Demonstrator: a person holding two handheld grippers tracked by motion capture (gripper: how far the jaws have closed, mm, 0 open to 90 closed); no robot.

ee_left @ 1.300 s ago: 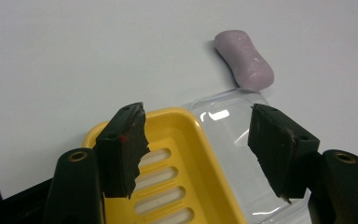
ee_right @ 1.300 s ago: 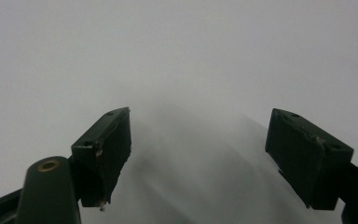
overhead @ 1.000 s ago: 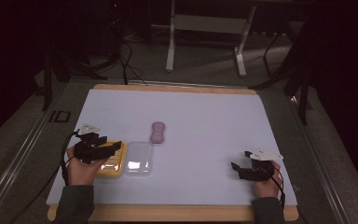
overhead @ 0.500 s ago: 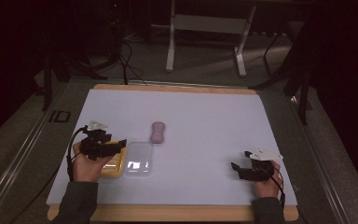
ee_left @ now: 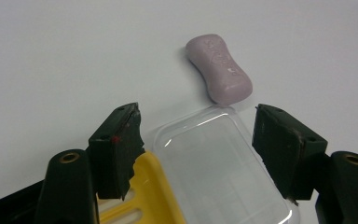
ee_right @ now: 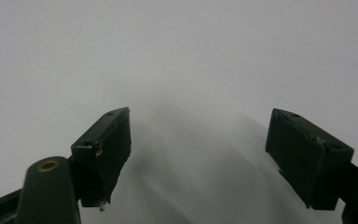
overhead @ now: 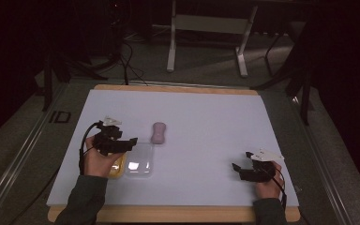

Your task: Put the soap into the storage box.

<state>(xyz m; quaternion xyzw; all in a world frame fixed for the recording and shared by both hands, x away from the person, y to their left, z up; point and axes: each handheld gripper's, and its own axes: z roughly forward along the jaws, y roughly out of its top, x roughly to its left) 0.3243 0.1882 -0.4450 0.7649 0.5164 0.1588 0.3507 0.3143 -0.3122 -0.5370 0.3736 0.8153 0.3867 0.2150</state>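
The counter (overhead: pixel 201 117) is a pale sheet on a wooden board, its far and near wooden edges showing in the high view; most of the surface lies bare, with wide open room across the middle and toward the far edge; the things sit in the left near quarter.

The left tongs (overhead: pixel 130 142) hover over the soap box, their jaws spread about halfway and just now opening further; between them in the left gripper view lies the clear lid (ee_left: pixel 219 163), but the pads stand off from it on both sides and pinch nothing. The yellow tray (ee_left: pixel 149 196) lies just beside the lid, touching or tucked under its left edge, partly behind the left jaw. The pink soap bar (ee_left: pixel 219 67) lies on the counter just beyond the lid's far corner; whether it touches it cannot be told.

The right tongs (overhead: pixel 236 168) rest low near the near right corner, well apart from the soap and box; their jaws are spread wide with bare counter between them.

The high view gives the counter's borders and both hands' places; the left gripper view adds the embossed top of the soap and the tray's slots; the right gripper view gives pale surface and soft shadow.
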